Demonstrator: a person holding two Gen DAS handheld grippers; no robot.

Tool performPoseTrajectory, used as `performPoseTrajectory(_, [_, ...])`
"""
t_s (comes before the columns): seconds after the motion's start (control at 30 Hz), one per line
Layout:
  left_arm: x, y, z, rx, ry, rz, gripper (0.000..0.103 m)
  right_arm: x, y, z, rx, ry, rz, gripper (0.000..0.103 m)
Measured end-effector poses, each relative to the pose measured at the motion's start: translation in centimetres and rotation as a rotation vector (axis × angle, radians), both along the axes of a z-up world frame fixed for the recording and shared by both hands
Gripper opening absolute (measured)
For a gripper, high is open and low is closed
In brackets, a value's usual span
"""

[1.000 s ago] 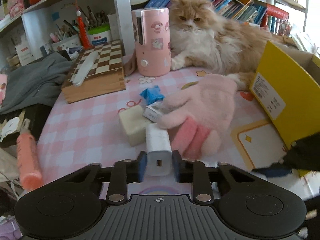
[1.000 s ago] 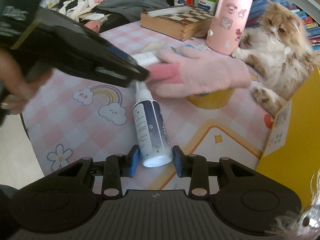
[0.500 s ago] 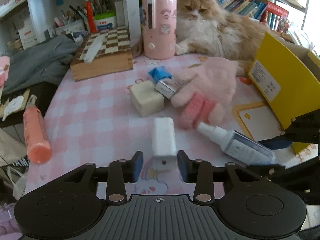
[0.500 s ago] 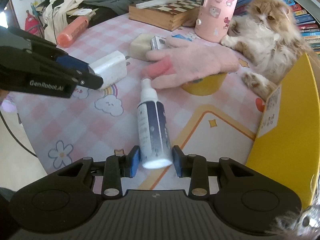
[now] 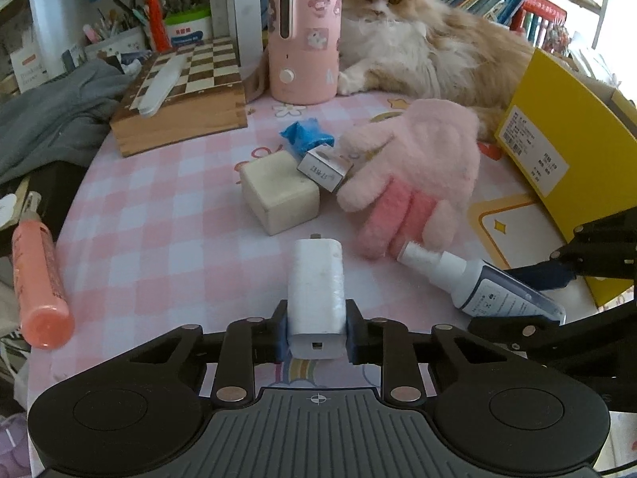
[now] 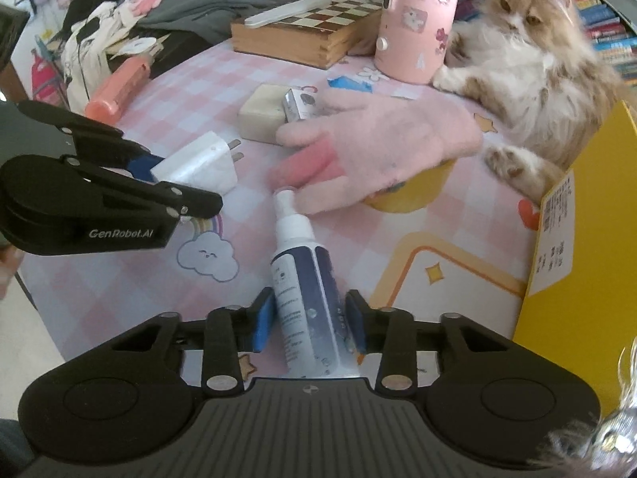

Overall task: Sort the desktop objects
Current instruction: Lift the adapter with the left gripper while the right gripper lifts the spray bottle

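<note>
Pink-checked cloth covers the desk point(image 5: 159, 239), with bookshelves behind it. Low on the desk, the white charger point(image 5: 316, 298) sits between the jaws of the left gripper point(image 5: 316, 336), which press on both its sides, its prongs pointing away toward the cream block point(image 5: 278, 191). Just right of the charger lies the spray bottle point(image 6: 308, 298), its rear end clamped by the jaws of the right gripper point(image 6: 308, 326) and its white nozzle touching the fingertips of the pink glove point(image 5: 414, 171). The glove is draped over a yellow tub point(image 6: 410, 195) beyond the charger, and a small printed carton point(image 5: 324, 165) leans between the glove and the cream block. A crumpled blue wrapper point(image 5: 306, 137) lies behind the carton. Far left of the charger, an orange tube point(image 5: 38, 279) lies at the desk edge. Farther back stand a chessboard box point(image 5: 183, 99) and a pink canister point(image 5: 304, 36), with a long-haired ginger cat point(image 5: 418, 44) lying beside the canister. A yellow box point(image 5: 565, 159) stands to the charger's right.
</note>
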State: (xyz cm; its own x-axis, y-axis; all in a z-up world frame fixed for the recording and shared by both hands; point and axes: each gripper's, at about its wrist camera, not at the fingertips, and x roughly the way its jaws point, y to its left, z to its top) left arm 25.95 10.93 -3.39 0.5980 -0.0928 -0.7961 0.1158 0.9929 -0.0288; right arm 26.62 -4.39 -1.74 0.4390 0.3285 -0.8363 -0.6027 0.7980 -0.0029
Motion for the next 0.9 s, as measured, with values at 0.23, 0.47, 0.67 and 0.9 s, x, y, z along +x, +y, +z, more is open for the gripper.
performPoseTrajectory(0.23, [-2.4, 1.2, 2.0, -0.022, -0.042, 0.037, 0.025, -1.1, -0.2, 0.3, 0.003, -0.005, -0.061, 0.030])
performPoseTrajectory(0.47, [-5.3, 1.8, 4.4, -0.052, -0.085, 0.027, 0.025, -3.4, -1.2, 2.5, 0.073, -0.032, -0.146, 0.030])
performPoseTrajectory(0.67, [-8.2, 1.6, 6.7, -0.088, -0.128, -0.004, 0.025, -5.9, -1.8, 4.8, 0.140, -0.038, -0.207, 0.030])
performPoseTrajectory(0.9, [-11.2, 0.9, 8.3, -0.100, -0.159, -0.079, 0.025, -9.7, -3.1, 7.1, 0.183, -0.062, -0.279, 0.030])
